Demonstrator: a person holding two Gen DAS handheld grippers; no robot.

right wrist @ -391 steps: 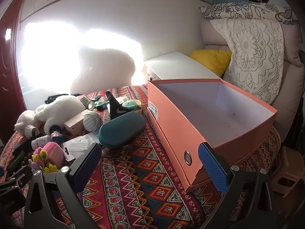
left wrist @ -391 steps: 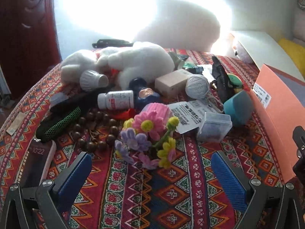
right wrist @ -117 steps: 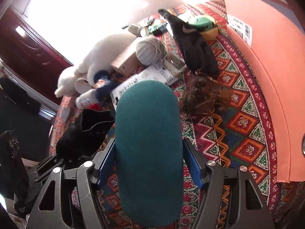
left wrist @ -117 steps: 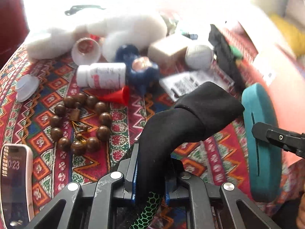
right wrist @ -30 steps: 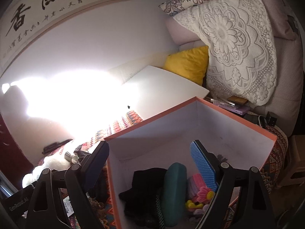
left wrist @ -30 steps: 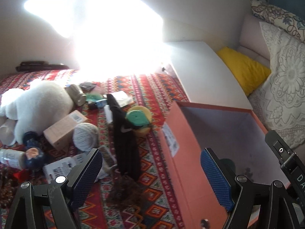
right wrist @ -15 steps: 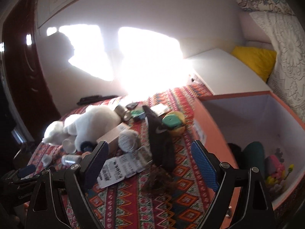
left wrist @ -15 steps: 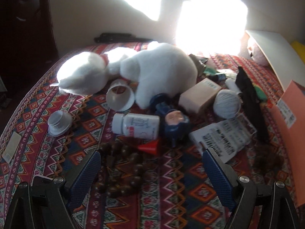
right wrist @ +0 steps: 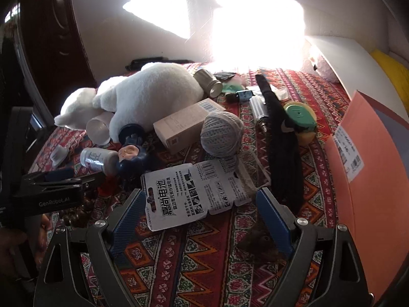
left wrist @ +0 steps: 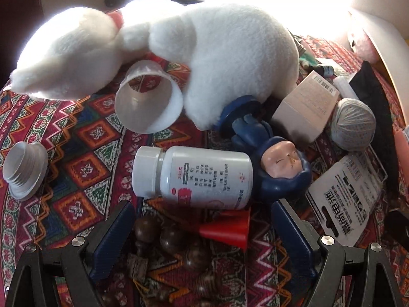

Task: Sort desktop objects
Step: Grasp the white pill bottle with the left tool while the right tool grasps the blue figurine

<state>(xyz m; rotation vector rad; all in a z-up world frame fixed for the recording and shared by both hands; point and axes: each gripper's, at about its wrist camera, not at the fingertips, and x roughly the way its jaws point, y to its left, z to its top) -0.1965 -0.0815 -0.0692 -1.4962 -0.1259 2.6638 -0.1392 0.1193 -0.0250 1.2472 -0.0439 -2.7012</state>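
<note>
On the patterned worktop (left wrist: 76, 138), the white plush toy (left wrist: 217, 58) lies behind the white pill bottle (left wrist: 194, 176), which lies on its side before the gaping, empty left tongs (left wrist: 202, 232), while the right tongs (right wrist: 202, 220) likewise gape empty around the battery card (right wrist: 189, 194).

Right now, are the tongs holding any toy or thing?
No, nothing. The left tongs gape open by the white bottle; the right tongs gape open over the battery card.

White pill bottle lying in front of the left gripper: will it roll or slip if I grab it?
The pill bottle lies on its side, so a nudge probably rolls it. Its smooth plastic may slip; gripping across the body seems safer. The red cone beside it may shift.
</note>
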